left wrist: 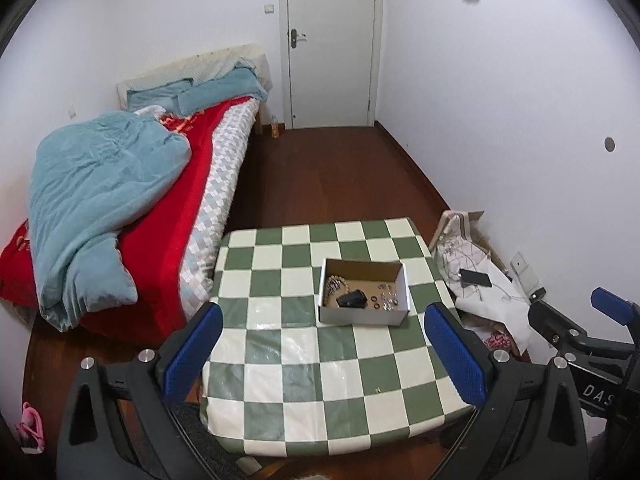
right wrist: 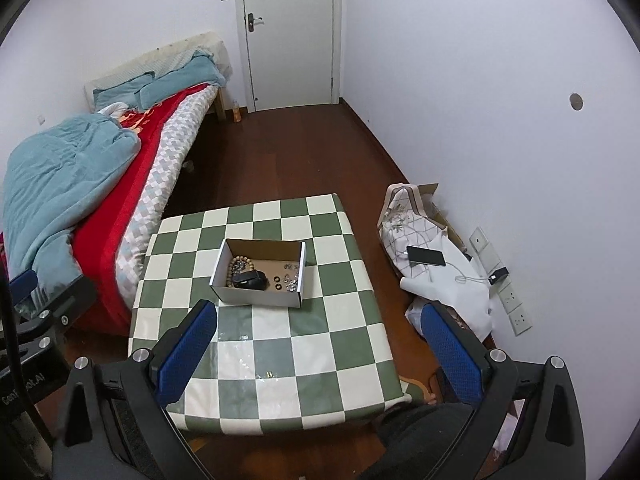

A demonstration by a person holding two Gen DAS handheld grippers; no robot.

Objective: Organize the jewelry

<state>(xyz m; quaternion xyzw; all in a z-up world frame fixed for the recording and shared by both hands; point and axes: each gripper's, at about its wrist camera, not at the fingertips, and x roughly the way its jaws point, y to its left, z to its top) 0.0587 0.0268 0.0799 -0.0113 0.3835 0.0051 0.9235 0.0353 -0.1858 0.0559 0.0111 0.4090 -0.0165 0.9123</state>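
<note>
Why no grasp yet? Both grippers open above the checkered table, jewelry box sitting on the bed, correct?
Not quite: the jewelry box sits on the checkered table, not on the bed, as the right wrist view shows. The rest holds: left gripper and right gripper are both open above the table.

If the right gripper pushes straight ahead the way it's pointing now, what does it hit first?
Probably the checkered tablecloth just short of the cardboard box. The right gripper is open, held above the table and angled down toward it. Depth is unclear, so it might reach the box's near wall instead.
</note>
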